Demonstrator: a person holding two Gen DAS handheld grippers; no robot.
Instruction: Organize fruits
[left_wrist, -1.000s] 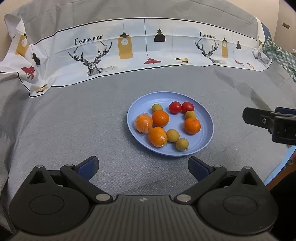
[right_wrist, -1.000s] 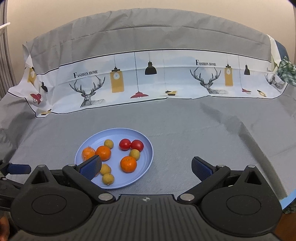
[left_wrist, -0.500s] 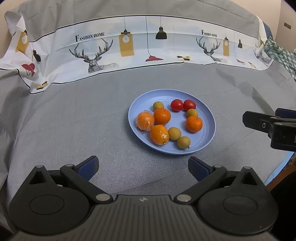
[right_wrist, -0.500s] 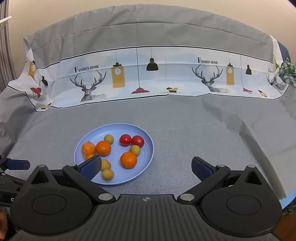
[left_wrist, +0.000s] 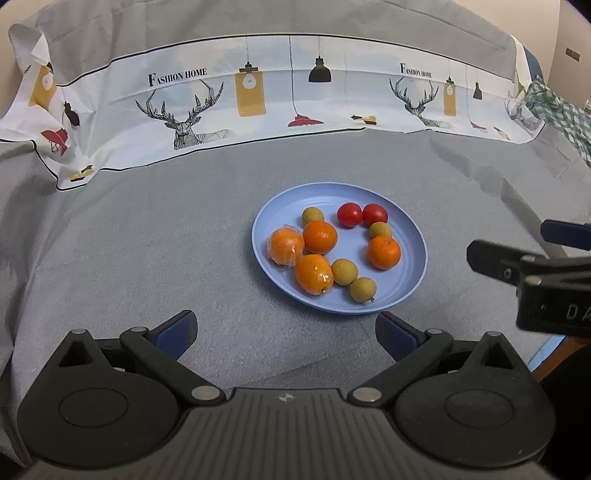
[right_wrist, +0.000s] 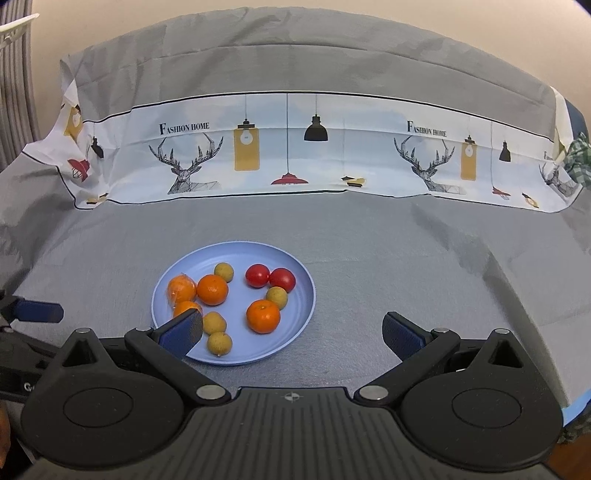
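Observation:
A blue plate (left_wrist: 415, 258) (right_wrist: 299, 314) sits on the grey cloth. It holds several oranges (left_wrist: 383, 252) (right_wrist: 263, 316), two of them in clear wrap (left_wrist: 286, 246), two red tomatoes (left_wrist: 349, 214) (right_wrist: 257, 275) and several small tan longans (left_wrist: 344, 271) (right_wrist: 219, 343). My left gripper (left_wrist: 286, 328) is open and empty, just short of the plate's near rim. My right gripper (right_wrist: 293, 330) is open and empty, over the plate's near right rim; its left finger hides part of one orange. It also shows in the left wrist view (left_wrist: 517, 266), right of the plate.
A grey tablecloth (left_wrist: 147, 240) covers the table, with a printed white band (left_wrist: 258, 96) at the back. A green checked cloth (left_wrist: 561, 110) lies at the far right. The table's edge (right_wrist: 576, 402) is at the lower right.
Both grippers have moved slightly forward toward the plate, which sits lower and nearer in both views. Both jaws stayed open. The fruits have not moved.

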